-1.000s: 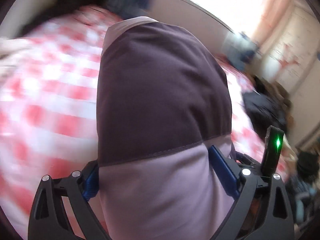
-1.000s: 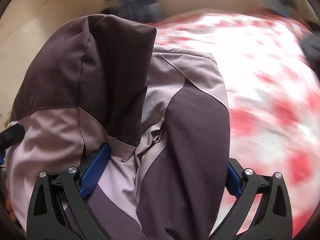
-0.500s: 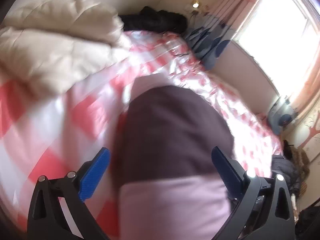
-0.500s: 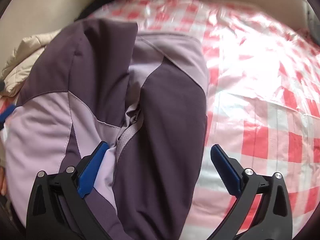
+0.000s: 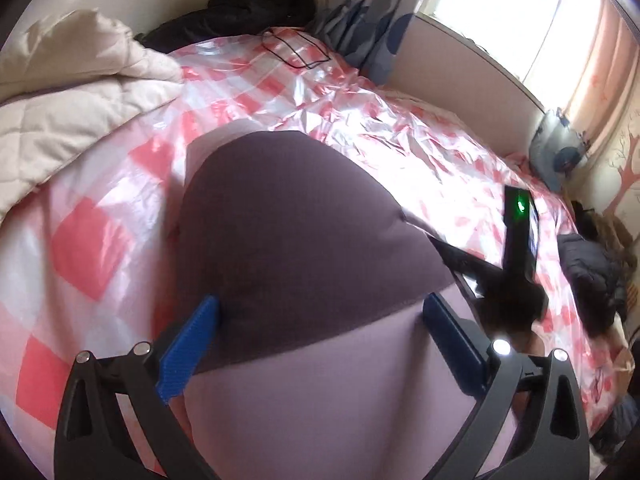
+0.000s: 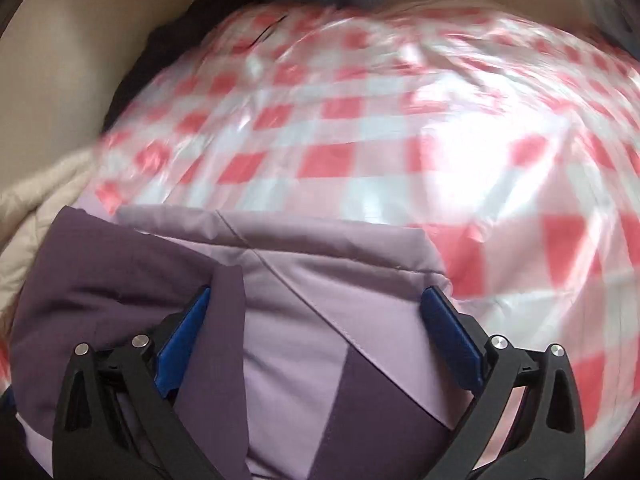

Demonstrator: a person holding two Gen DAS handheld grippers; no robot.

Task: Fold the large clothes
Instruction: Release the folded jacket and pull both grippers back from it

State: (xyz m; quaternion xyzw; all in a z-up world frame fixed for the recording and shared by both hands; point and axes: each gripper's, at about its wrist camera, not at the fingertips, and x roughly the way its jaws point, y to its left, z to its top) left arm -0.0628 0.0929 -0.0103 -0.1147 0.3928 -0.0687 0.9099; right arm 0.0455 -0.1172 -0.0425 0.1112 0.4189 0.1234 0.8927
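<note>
The left gripper [image 5: 316, 316] is spread wide, its jaws having just opened, with the purple jacket [image 5: 288, 248] bulging between them. The right gripper [image 6: 316, 312] is likewise held wide over the jacket on the bed [image 6: 400, 128].

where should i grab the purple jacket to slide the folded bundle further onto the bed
Grip the purple jacket by its thick folded near side, coming in low from the bed's front. Layers stack there, so the bundle should hold its shape, while the far light-lilac edge lies thin and flat on the checkered sheet. Both grippers' fingers already straddle it, spread wide.
</note>
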